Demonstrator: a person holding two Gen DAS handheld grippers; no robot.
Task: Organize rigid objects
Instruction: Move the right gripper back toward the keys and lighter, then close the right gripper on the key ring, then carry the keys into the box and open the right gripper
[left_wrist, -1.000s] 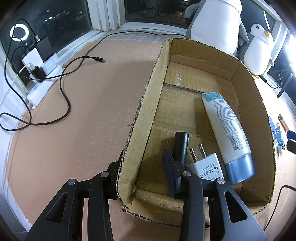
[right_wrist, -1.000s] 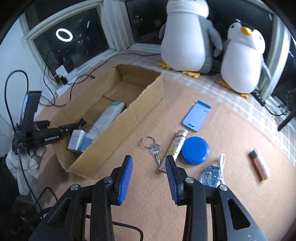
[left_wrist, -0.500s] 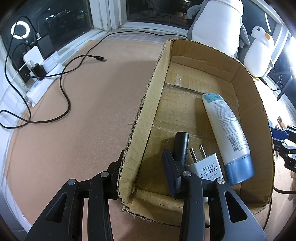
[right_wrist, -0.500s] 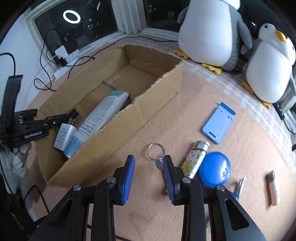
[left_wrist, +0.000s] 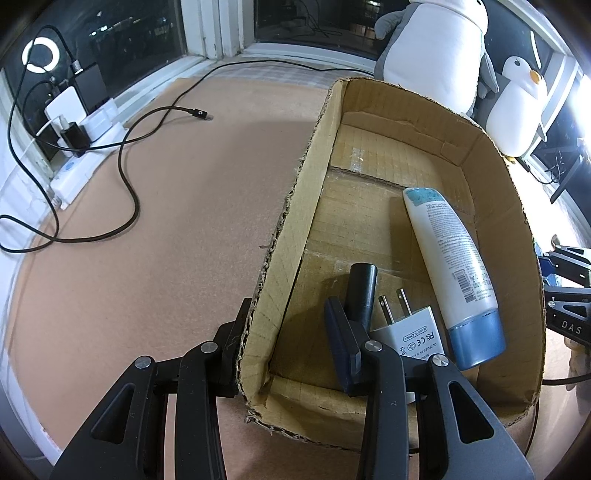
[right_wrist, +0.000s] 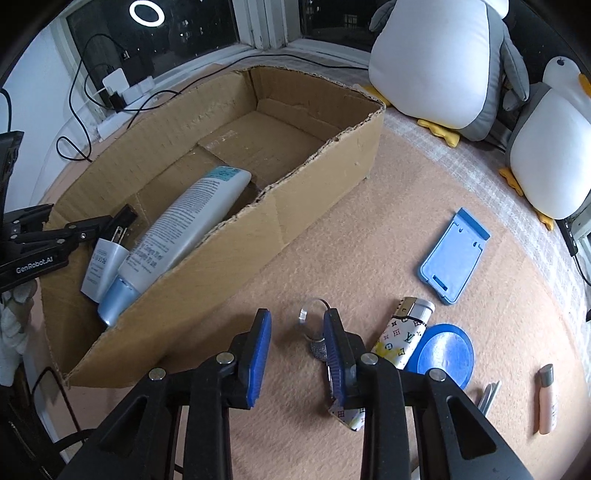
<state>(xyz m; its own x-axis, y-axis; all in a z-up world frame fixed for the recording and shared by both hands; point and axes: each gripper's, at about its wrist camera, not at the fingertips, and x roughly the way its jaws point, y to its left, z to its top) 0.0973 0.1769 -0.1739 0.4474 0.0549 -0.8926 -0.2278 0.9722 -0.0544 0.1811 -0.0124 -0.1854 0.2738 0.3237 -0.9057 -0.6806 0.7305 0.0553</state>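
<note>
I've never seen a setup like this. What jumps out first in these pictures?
The long open cardboard box lying on the tan mat, with a white tube with a blue cap and a white wall charger inside. Behind it sit two plush grey-and-white penguins. In front, blue-padded right tongs hover over a metal key ring.

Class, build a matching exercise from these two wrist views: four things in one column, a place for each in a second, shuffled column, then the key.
Things
1. lotion tube
2. key ring
3. blue phone stand
4. left gripper

Places
A. clamped on the wall of the cardboard box
B. on the mat near the penguin toys
C. lying inside the box beside the charger plug
D. on the mat, between the fingers of the right gripper

Pairs: 1-C, 2-D, 3-B, 4-A
</note>
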